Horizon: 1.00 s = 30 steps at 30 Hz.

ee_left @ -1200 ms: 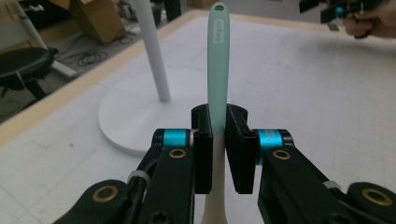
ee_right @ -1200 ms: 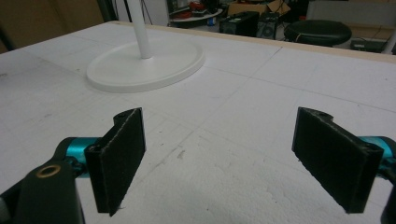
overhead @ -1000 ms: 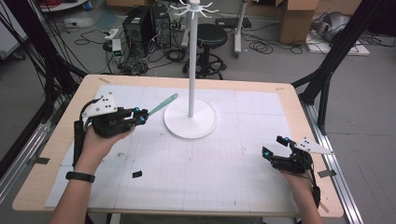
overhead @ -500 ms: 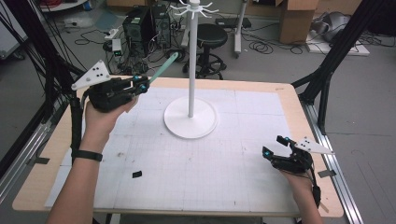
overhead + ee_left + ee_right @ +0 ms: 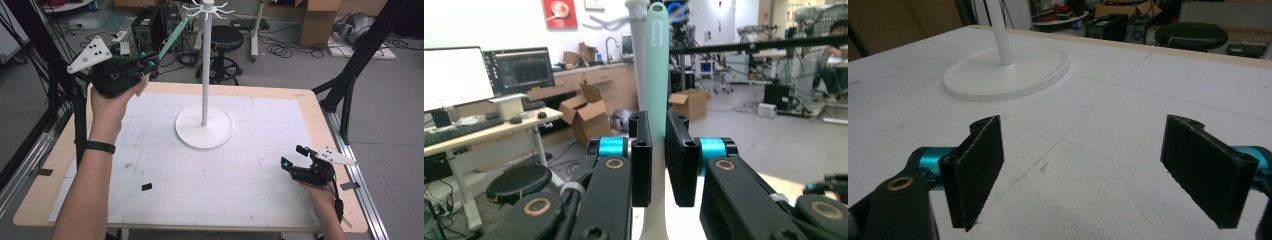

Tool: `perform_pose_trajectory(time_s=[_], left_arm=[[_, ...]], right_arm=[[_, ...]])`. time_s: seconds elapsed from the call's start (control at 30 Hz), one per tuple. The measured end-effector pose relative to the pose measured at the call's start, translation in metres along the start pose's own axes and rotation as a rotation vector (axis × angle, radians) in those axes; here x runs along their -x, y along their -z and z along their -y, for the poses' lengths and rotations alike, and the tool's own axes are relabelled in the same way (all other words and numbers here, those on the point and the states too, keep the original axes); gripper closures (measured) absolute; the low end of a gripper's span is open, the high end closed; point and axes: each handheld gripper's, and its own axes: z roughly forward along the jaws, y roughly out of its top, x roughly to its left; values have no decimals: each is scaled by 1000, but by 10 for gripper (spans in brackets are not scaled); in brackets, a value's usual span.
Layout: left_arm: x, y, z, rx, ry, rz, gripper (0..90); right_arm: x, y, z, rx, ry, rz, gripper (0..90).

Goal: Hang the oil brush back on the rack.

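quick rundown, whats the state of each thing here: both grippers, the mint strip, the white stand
left gripper: shut on the strip, raised above the table
long mint-green plastic strip: clamped, pointing up toward the stand's hooks
right gripper: open, empty, low over the table
tall white hook stand: upright, hooks bare

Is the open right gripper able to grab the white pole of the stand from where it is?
Probably yes: the right gripper rests open, and bare white table mat lies between it and the white pole.

probably a lab: monitors [image 5: 489,75] on desks, cardboard boxes [image 5: 586,117], cables [image 5: 295,50] across the floor.
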Motion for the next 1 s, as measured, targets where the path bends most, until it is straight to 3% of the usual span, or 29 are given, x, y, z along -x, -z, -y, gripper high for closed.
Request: perform_pose_trajectory(time_s=[0.47,1.0], left_arm=[[-5,-13,-3,-30,13,-31,819],[-5,-29,5,-62,22,-14,817]], right_arm=[[0,0,0,7,4,-7,170],[-1,-1,0,1,4,-8,170]])
